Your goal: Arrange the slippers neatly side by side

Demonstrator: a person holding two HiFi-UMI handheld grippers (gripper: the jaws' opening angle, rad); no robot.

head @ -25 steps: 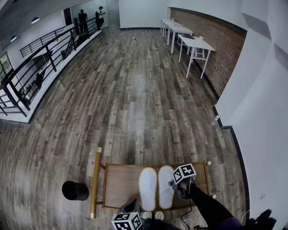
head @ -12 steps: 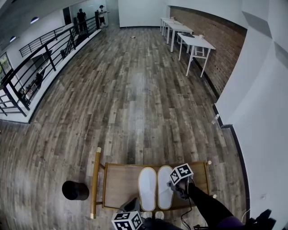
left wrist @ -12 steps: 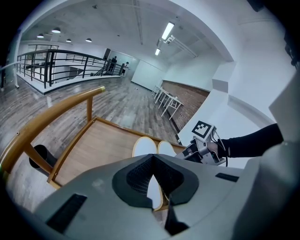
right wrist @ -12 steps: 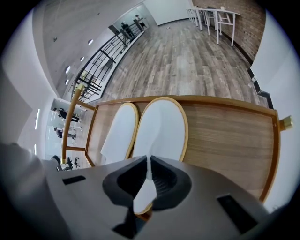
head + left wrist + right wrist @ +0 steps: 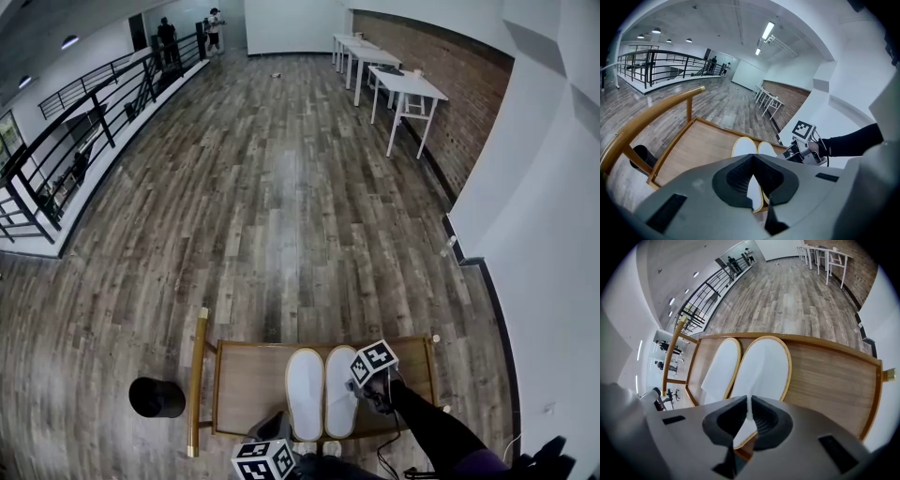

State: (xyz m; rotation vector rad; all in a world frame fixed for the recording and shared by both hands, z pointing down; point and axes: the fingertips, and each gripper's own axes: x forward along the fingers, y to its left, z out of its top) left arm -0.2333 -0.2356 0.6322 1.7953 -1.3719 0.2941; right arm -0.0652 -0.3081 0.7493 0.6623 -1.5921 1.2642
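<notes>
Site: wood-plank floor (image 5: 281, 187) in an open hall, with a brick wall (image 5: 441, 103) along the right.
Wooden tray table (image 5: 248, 384): low, raised rim, rail handle on its left side; it sits right in front of the person.
Left slipper (image 5: 305, 394): white with a tan edge, flat on the tray top, toe pointing away from the person.
Right slipper (image 5: 341, 389): same kind, just beside the left one and parallel to it. Toes are level, and the inner edges look to be touching.
Position of the pair: right of centre on the tray top, with bare wood showing on both sides.
Right gripper (image 5: 749, 401): tilted steeply down over the near end of the right slipper. Its jaws are nearly together, pinching a thin white edge of that slipper.
Left gripper (image 5: 753, 159): low at the near edge of the tray, pointed across it toward the slippers. Its jaws are pressed together with nothing between them, and it is clear of both slippers.
Sleeve (image 5: 431, 436): dark, running back from the right gripper.
Black bin (image 5: 157, 397): on the floor, left of the tray handle.
White tables (image 5: 403, 89): in a row by the brick wall, well apart from the tray.
Black railing (image 5: 84, 122): along the left side of the hall.
</notes>
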